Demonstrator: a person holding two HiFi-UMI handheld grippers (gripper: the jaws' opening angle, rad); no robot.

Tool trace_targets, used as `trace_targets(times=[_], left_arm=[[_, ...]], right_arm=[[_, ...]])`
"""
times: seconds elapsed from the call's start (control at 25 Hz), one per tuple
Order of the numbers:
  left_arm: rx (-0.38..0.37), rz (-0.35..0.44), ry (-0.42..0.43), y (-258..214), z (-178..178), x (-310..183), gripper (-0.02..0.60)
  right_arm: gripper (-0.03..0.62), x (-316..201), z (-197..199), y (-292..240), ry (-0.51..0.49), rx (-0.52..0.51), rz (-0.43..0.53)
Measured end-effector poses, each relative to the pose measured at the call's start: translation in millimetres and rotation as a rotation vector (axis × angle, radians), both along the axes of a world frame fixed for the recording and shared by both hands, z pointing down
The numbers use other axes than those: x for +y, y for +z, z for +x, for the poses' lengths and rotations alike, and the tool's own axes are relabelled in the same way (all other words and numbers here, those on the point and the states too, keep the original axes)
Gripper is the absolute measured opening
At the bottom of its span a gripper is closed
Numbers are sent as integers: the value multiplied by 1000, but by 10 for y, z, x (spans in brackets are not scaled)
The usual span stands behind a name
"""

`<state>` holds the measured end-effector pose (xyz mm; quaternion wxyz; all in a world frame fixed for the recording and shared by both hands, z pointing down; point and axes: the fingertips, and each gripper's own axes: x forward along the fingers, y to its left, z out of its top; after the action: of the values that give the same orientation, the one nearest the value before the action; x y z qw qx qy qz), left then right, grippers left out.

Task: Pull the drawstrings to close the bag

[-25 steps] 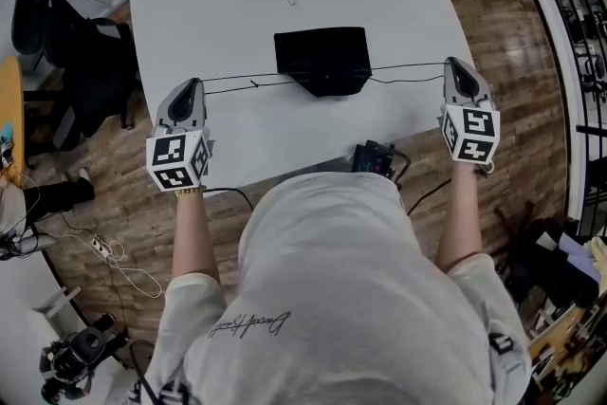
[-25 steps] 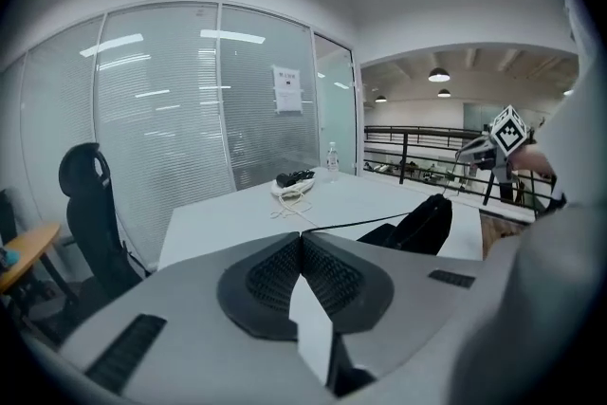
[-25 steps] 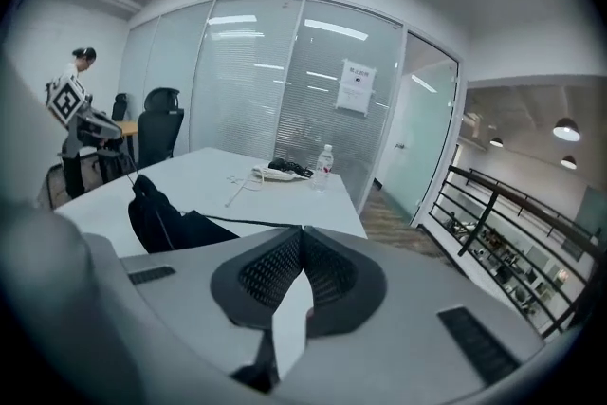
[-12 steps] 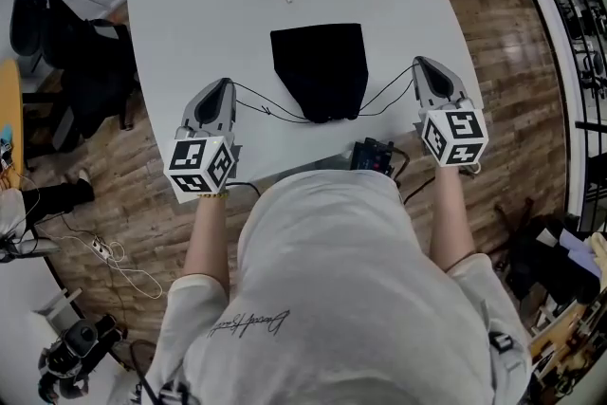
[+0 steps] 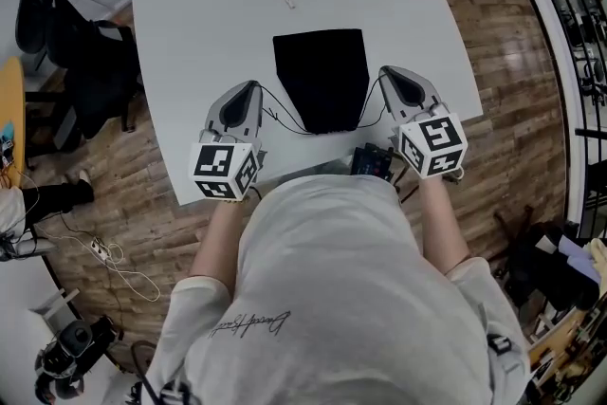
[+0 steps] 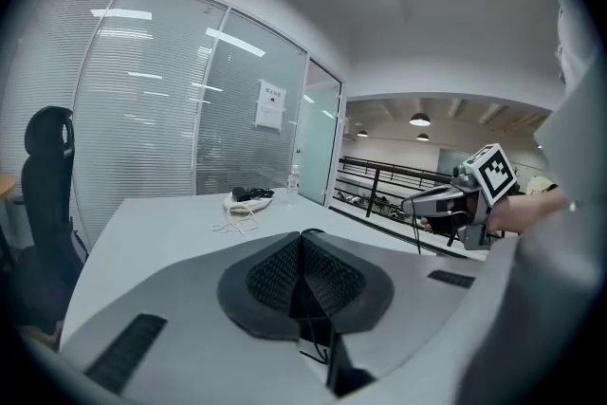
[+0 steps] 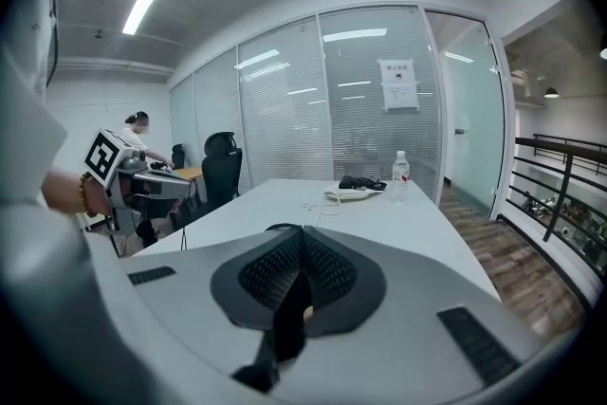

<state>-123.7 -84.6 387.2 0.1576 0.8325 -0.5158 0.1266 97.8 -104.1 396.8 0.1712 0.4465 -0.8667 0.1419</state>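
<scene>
1. The left gripper (image 5: 239,100) sits near the front edge of the table (image 5: 190,5), just left of the bag. Its jaws are clamped together on the left drawstring (image 5: 281,117), a thin dark cord that shows below the pads in the left gripper view (image 6: 303,280).
2. The bag (image 5: 322,76), flat and black, lies on the table between the two grippers and touches neither.
3. The right gripper (image 5: 398,82) sits just right of the bag, its jaws pinched on the right drawstring (image 5: 370,104). A dark strip hangs from the closed pads in the right gripper view (image 7: 302,285).
4. Both cords sag in loose curves to the bag's near end, so they probably need tightening again. The pull likely works best with the grippers drawn straight apart, level and evenly, keeping a firm grip so the bag stays centred.
5. The bag's long axis runs away from the person. Its narrower, gathered mouth points toward the person.
</scene>
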Motion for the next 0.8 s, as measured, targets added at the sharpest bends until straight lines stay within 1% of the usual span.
trace_targets(times=[0.16,0.36,0.56,0.8], left_arm=[[25,16,-12,-39,82,-6,17],[63,11,-7,-53,146,-9,17],[67,22,1,-89,158,-22,17],[65,22,5,-85,154,-24,17]], right_arm=[[26,13,-107,-20,-27,-34,-7],[25,17,-184,-14,-43,-54,-14],[25,2,-247,-24,-58,-59,-12],[25,-15,-249,-13,-68,-39,-6]])
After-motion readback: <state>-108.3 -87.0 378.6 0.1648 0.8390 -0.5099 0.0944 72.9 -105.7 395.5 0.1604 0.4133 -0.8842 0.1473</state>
